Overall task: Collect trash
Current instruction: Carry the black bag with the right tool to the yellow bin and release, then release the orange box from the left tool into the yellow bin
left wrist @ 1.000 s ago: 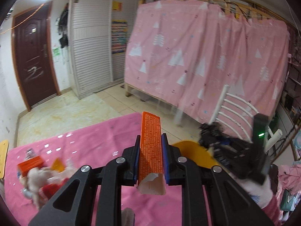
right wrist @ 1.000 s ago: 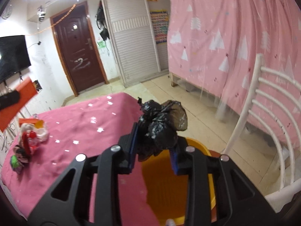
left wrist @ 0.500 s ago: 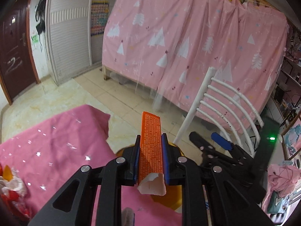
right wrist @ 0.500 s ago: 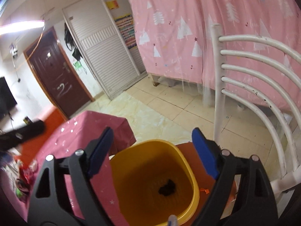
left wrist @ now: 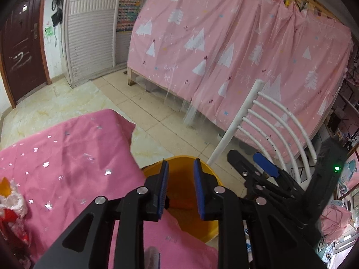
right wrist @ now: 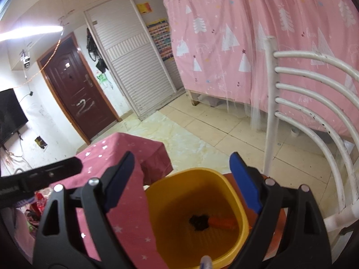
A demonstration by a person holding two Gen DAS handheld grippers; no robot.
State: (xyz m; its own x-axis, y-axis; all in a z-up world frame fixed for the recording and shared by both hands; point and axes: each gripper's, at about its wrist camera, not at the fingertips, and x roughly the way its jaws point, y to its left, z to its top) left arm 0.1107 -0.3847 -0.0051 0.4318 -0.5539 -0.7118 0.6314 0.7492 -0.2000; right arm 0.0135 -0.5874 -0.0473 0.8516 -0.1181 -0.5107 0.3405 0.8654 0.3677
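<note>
Below both claws: round yellow plastic bin (right wrist: 193, 170), right of pink-clothed tabletop (right wrist: 132, 215), holding crumpled black bag (right wrist: 198, 220) and orange carton (right wrist: 223, 222). My right claw (right wrist: 181, 157): just opened wide, empty. My left claw (left wrist: 181, 163): narrowly parted, empty.

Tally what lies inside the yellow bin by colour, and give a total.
Black: 1, the crumpled bag
Orange: 1, the flattened carton
Total: 2, both on the bottom of the yellow bin
</note>
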